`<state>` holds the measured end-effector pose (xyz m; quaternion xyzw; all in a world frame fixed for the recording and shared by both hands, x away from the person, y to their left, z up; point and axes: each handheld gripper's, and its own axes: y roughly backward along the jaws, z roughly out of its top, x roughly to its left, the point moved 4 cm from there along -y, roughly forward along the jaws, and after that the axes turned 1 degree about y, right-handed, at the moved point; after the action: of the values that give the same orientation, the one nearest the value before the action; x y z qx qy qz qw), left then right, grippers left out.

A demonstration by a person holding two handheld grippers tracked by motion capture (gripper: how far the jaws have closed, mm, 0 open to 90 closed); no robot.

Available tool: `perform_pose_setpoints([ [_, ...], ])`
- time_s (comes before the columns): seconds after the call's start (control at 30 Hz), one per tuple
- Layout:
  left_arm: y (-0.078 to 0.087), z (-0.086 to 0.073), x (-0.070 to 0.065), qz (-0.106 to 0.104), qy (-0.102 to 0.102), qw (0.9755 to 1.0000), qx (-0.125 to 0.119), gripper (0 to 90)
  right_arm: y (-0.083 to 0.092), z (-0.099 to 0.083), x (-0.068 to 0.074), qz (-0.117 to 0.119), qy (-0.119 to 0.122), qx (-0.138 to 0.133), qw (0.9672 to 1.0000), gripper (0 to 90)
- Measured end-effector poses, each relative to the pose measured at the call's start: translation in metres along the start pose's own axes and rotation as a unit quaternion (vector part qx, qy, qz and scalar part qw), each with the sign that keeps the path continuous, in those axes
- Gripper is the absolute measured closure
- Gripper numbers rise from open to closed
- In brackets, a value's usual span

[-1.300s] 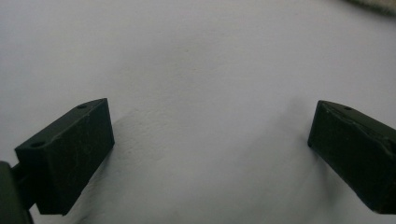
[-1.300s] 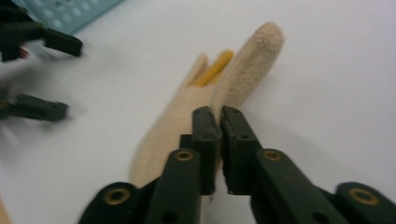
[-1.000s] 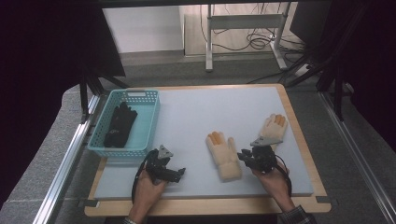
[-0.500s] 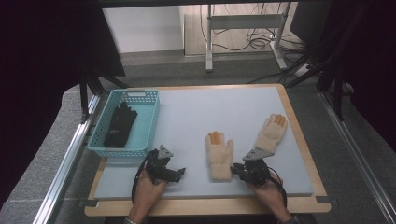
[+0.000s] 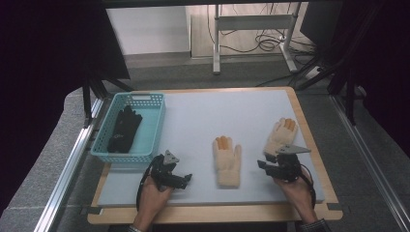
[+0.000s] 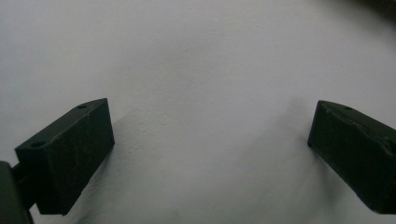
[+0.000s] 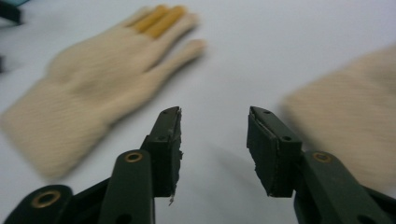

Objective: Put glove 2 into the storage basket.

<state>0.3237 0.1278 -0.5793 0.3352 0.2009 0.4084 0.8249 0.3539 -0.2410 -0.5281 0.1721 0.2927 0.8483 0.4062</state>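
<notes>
Pale grey tabletop [image 5: 193, 121] holds 2 cream gloves [image 5: 227, 159]; right gripper [image 7: 214, 140], jaws just opening, grips nothing between them; left gripper [image 6: 210, 154] gapes wide.

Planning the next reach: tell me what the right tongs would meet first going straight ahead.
Probably nothing: the right tongs, jaws just opening with nothing between, point along the bare mat through the gap between the centre glove and the edge glove.
</notes>
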Motion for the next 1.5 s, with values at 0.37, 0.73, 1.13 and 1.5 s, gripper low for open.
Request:
perform_pose_setpoints([
  [0.37, 0.0, 0.0, 0.0, 0.0, -0.003, 1.0, 0.003, 0.6, 0.019, 0.007, -0.09, -0.106, -0.057, -0.007, 0.9927, 68.4],
  [0.73, 0.0, 0.0, 0.0, 0.0, -0.003, 1.0, 0.003, 0.6, -0.002, 0.013, -0.12, -0.114, -0.108, -0.008, 0.9875, 57.1],
  [1.13, 0.0, 0.0, 0.0, 0.0, -0.003, 1.0, 0.003, 0.6, -0.019, 0.0, -0.118, -0.106, -0.12, 0.017, 0.987, 84.8],
  [1.5, 0.0, 0.0, 0.0, 0.0, -0.003, 1.0, 0.003, 0.6, 0.0, 0.025, -0.105, -0.104, -0.096, -0.011, 0.9899, 86.9],
])
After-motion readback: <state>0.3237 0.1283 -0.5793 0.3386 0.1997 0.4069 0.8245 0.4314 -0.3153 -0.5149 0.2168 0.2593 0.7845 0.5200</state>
